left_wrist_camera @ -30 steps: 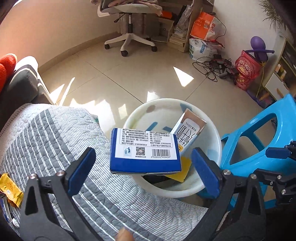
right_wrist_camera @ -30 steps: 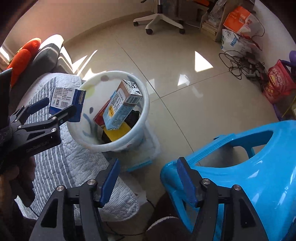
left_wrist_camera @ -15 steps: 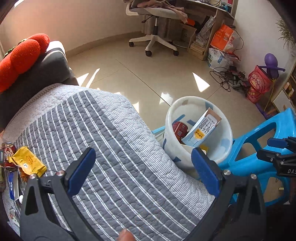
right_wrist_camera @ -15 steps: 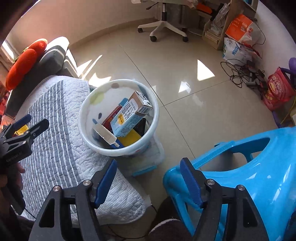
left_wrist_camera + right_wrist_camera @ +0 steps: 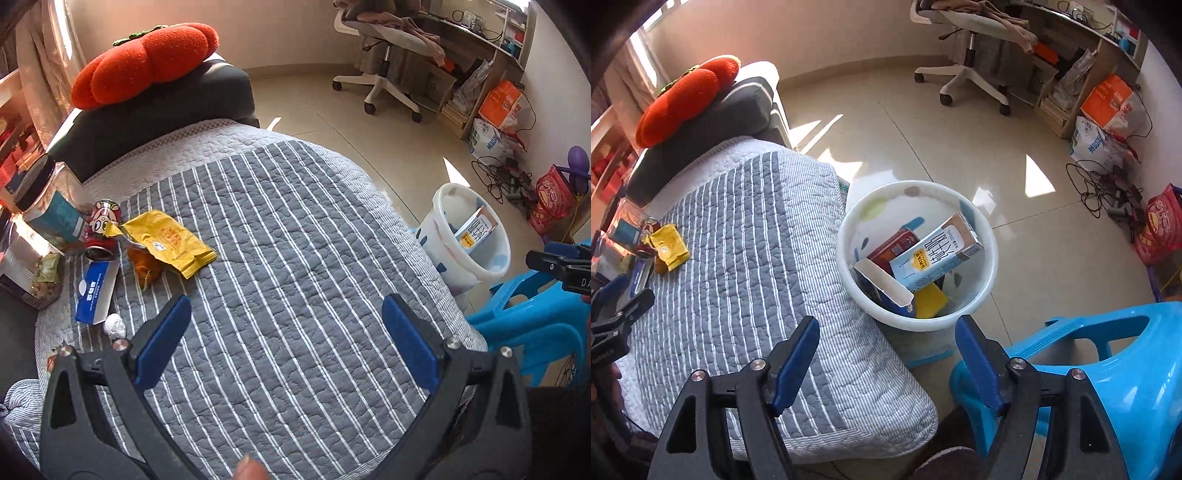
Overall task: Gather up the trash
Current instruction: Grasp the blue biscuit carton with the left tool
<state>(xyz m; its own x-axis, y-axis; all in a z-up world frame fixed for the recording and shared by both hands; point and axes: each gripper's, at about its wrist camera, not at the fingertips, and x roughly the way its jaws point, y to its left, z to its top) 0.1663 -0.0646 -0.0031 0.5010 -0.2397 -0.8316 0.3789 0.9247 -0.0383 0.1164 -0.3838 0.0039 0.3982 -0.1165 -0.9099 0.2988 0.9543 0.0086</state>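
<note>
My left gripper point(image 5: 286, 325) is open and empty above the grey striped quilt point(image 5: 280, 258). Trash lies at the quilt's left: a yellow wrapper point(image 5: 170, 236), a red can point(image 5: 103, 225), a small blue box point(image 5: 96, 291) and a white paper ball point(image 5: 115, 325). The white bin point(image 5: 988, 236) on the floor holds a milk carton point(image 5: 936, 258), a blue box point(image 5: 882, 282) and other packs. My right gripper point(image 5: 886, 341) is open and empty, near the bin's front rim. The bin also shows in the left wrist view point(image 5: 439, 229).
A blue plastic stool point(image 5: 1108, 369) stands right of the bin. A dark cushion with a red plush point(image 5: 147, 62) lies behind the quilt. A clear jar point(image 5: 44, 192) and snack packs sit at far left. An office chair point(image 5: 384, 55), boxes and cables are across the floor.
The left gripper let the blue box drop into the bin, then swung left over the quilt toward the trash pile. The right gripper shifted slightly, staying open.
</note>
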